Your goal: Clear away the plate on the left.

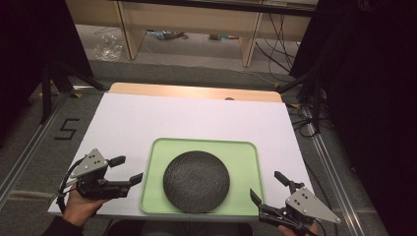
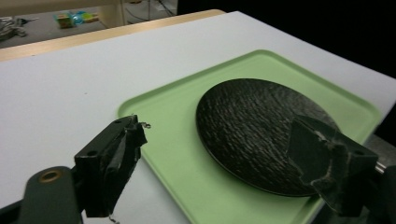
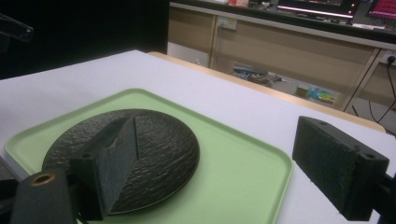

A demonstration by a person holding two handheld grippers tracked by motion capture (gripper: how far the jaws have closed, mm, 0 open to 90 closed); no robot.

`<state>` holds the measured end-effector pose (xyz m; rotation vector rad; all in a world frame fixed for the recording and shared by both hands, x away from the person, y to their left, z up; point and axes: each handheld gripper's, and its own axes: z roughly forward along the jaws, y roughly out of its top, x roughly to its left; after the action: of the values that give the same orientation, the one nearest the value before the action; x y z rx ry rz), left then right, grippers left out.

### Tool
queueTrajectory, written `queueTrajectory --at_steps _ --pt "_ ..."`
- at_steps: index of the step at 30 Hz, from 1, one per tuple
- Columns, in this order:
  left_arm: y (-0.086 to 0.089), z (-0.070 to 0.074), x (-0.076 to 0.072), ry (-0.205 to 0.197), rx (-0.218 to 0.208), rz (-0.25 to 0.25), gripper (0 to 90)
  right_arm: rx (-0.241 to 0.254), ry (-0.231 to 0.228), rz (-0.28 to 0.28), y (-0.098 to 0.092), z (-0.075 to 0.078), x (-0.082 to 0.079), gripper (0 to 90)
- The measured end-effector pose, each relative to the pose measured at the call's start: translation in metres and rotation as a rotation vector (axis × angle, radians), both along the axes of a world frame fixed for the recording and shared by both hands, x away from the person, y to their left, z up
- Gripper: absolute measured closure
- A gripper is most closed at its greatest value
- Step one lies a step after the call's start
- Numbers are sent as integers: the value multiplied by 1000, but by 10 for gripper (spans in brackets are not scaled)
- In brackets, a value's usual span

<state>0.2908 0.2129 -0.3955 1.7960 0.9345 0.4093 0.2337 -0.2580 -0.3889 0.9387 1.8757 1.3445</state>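
Two hand-held grippers sit lowest in the high view, one in each bottom corner. The left hand-held gripper (image 1: 127, 169), black with a grey three-cornered plate on top, is at the lower left of the frame, held by one hand (image 1: 81, 206) over the white sheet just beside the tray's left rim. Its jaws stand wide apart with nothing between them; in its own view (image 2: 215, 163) the tray edge and the plate show through the gap, untouched. The right hand-held gripper (image 1: 268, 187) is at the lower right of the frame, just beside the tray's near right corner, its jaws likewise spread wide and empty; its own view (image 3: 215, 163) shows the plate and tray between them.

Between the two, at the lower centre, lies one light green rectangular plastic tray (image 1: 243, 157) with rounded corners, at the near edge of the white-covered tabletop (image 1: 147, 118). On it rests one round black plate with a rough textured surface (image 1: 196, 181), flat, slightly toward the tray's near side.

Farther off, the white sheet is bare, and one strip of light wood (image 1: 196, 92) shows along the tabletop's far edge. At the left of the frame, one black "5" (image 1: 67, 129) is marked on the floor.
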Motion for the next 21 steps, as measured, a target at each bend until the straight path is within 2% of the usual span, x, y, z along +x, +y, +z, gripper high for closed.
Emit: queueTrajectory --at_steps 6,7,9,13,14,16,18,21 --pt "-1 0 -11 -21 -2 -12 171 0 1 -1 -1 0 0 154" --pt "-2 -2 -13 -15 -11 -7 171 2 0 -1 -1 0 0 154" --pt "-3 -2 -16 -9 3 -10 169 3 -1 -2 -1 0 0 154" --pt "-3 -5 -22 15 -30 -5 171 3 1 -2 0 0 0 154" --pt "-3 -5 -23 14 -21 -3 171 3 1 -1 -1 0 0 153" --pt "-3 -4 -23 -13 -5 -17 171 2 -1 0 -1 0 0 154" --pt "-5 -5 -24 -3 -5 -2 171 4 9 10 0 0 0 154" --pt "-5 -6 -23 -10 -5 -6 171 4 1 2 0 0 0 154"
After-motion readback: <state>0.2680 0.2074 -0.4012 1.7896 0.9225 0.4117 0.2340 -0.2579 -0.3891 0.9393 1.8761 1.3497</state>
